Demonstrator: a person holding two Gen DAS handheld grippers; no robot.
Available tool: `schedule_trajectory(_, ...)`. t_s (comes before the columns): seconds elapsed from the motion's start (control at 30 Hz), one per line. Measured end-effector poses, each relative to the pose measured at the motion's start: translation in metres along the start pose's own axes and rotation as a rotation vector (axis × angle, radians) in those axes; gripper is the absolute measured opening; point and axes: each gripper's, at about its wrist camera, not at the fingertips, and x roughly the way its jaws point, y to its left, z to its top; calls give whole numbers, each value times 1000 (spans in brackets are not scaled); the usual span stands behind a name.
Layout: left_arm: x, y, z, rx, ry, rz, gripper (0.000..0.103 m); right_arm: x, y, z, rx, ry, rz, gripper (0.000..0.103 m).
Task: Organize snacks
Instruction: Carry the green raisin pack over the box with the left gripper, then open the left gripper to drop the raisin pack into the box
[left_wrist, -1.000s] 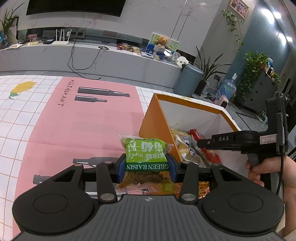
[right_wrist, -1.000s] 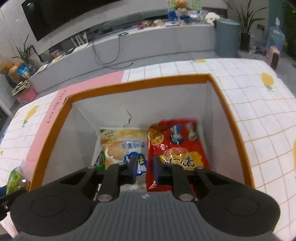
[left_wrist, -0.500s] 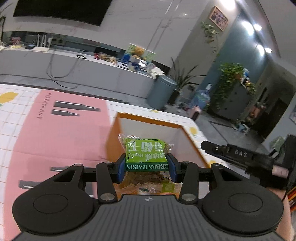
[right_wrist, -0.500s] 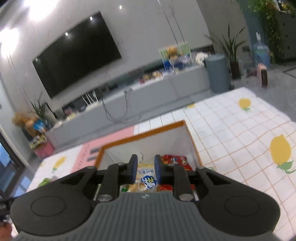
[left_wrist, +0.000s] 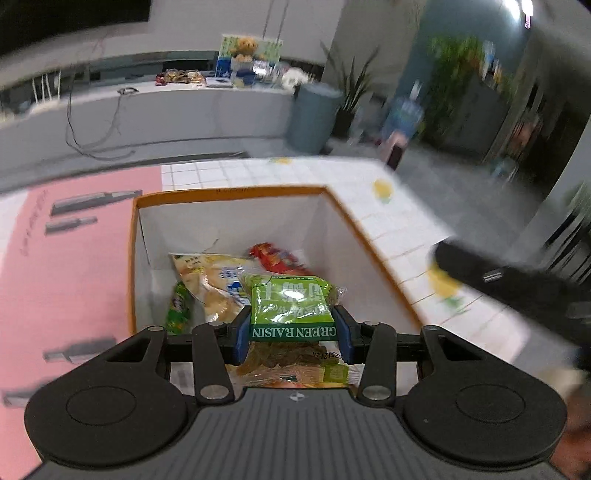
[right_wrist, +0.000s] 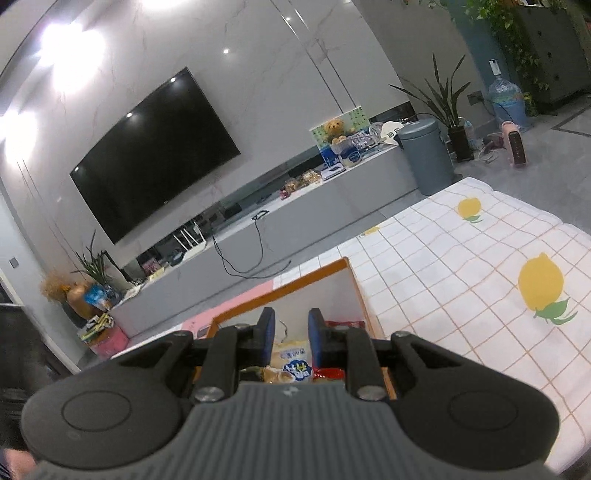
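My left gripper (left_wrist: 292, 334) is shut on a green raisin packet (left_wrist: 291, 308) and holds it above the open orange-rimmed box (left_wrist: 229, 192). Inside the box lie a yellow snack bag (left_wrist: 210, 280), a red snack bag (left_wrist: 275, 256) and a small green packet (left_wrist: 178, 308). My right gripper (right_wrist: 291, 338) is empty, its jaws a little apart, raised above the near right part of the same box (right_wrist: 314, 275); the yellow bag (right_wrist: 293, 363) shows between its fingers. The right gripper also appears blurred at the right of the left wrist view (left_wrist: 517, 284).
The box stands on a table covered by a white checked cloth with lemon prints (right_wrist: 541, 284) and a pink mat (left_wrist: 70, 258). Beyond the table are a long grey TV cabinet (right_wrist: 295, 206), a grey bin (right_wrist: 424, 157) and plants.
My left gripper carried the raisin packet to the right, from beside the box to over its opening. My right gripper rose and tilted up out of the box.
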Motion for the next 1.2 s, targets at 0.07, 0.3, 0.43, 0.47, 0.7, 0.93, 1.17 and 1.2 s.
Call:
schedule_trajectory(0.07, 22, -10, 3, 51, 31, 58, 51, 0, -3, 0, 2, 1, -1, 18)
schedule_trajectory(0.3, 72, -34, -7, 129, 152, 112, 51, -7, -15, 4, 66, -30, 25, 19)
schedule_trajectory(0.43, 89, -30, -8, 92, 204, 88, 51, -6, -18, 4, 90, -31, 27, 19)
schedule_trajectory(0.47, 90, -29, -8, 92, 214, 59, 51, -6, -20, 4, 95, -31, 29, 19)
schedule_trajectory(0.7, 113, -13, -1, 22, 303, -5, 56, -3, -17, 4, 86, -27, 30, 19)
schedule_trajectory(0.93, 137, -14, 11, -1, 399, 12, 68, 0, -14, 4, 92, -24, 35, 19)
schedule_trajectory(1.17, 131, -22, 11, 36, 399, 48, 87, -1, -16, 7, 85, -28, 16, 19)
schedule_trajectory(1.2, 127, -23, 8, 52, 396, 45, 88, -2, -17, 7, 86, -30, 12, 19)
